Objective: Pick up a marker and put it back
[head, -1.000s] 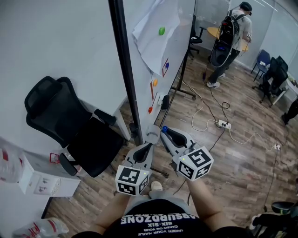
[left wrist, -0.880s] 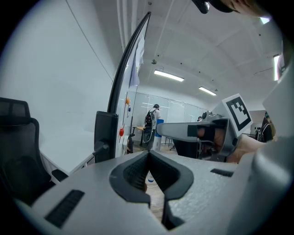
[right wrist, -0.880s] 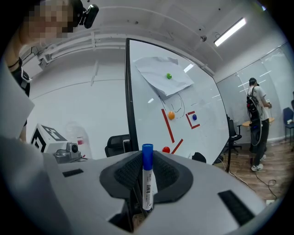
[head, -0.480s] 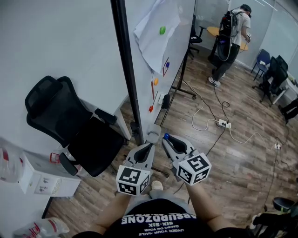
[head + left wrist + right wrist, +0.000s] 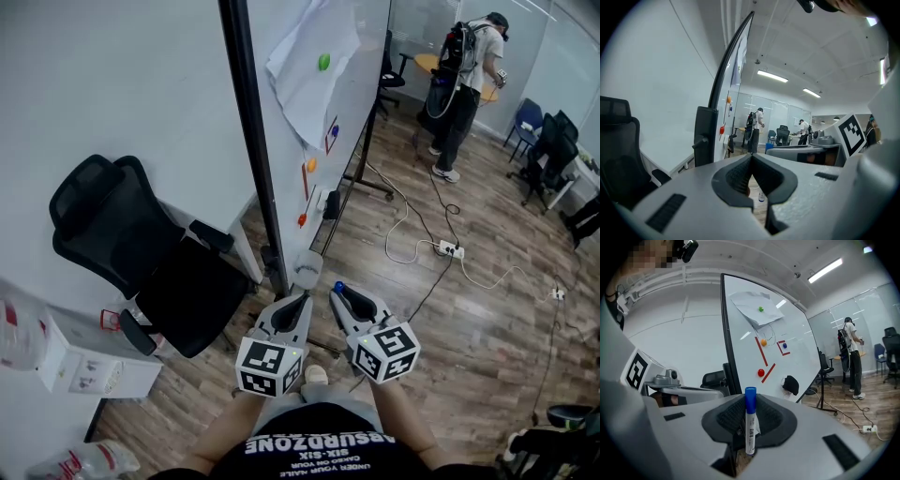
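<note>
Beside the whiteboard (image 5: 370, 47) — marker (image 5: 750, 427) in right hand-held gripper (image 5: 337, 296); office chair (image 5: 141, 244) leftward

Whiteboard (image 5: 370, 56) close ahead, office chair (image 5: 122, 244) left, open floor (image 5: 469, 323) right

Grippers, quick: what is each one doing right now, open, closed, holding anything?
Left gripper: closed, empty.
Right gripper: closed on a blue-capped marker.

Bright ceiling strips (image 5: 772, 76) light evenly; gripper views' edges warp.
</note>
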Demonstrator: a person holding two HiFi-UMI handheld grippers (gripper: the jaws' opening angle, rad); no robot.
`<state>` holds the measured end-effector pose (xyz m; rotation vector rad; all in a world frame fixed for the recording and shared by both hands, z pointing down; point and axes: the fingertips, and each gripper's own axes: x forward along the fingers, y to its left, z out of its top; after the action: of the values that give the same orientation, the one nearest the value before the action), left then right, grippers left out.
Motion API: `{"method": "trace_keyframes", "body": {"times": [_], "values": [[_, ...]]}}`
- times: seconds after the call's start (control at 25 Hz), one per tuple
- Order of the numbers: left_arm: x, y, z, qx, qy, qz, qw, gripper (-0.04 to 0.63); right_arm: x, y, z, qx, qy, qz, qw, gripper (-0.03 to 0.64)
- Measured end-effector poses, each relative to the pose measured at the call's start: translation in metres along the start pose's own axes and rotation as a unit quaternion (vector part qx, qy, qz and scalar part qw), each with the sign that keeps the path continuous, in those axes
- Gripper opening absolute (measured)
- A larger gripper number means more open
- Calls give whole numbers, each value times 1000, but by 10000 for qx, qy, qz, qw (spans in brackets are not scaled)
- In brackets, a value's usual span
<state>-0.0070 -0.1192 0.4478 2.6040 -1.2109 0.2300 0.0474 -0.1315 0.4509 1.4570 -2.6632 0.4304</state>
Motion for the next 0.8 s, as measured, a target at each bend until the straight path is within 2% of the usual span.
{"method": "trace_keyframes", "body": {"times": [0.8], "values": [[-2, 2, -4, -21, 40, 2, 10000, 3, 1, 7, 0, -54, 32, 48, 10000, 63]]}}
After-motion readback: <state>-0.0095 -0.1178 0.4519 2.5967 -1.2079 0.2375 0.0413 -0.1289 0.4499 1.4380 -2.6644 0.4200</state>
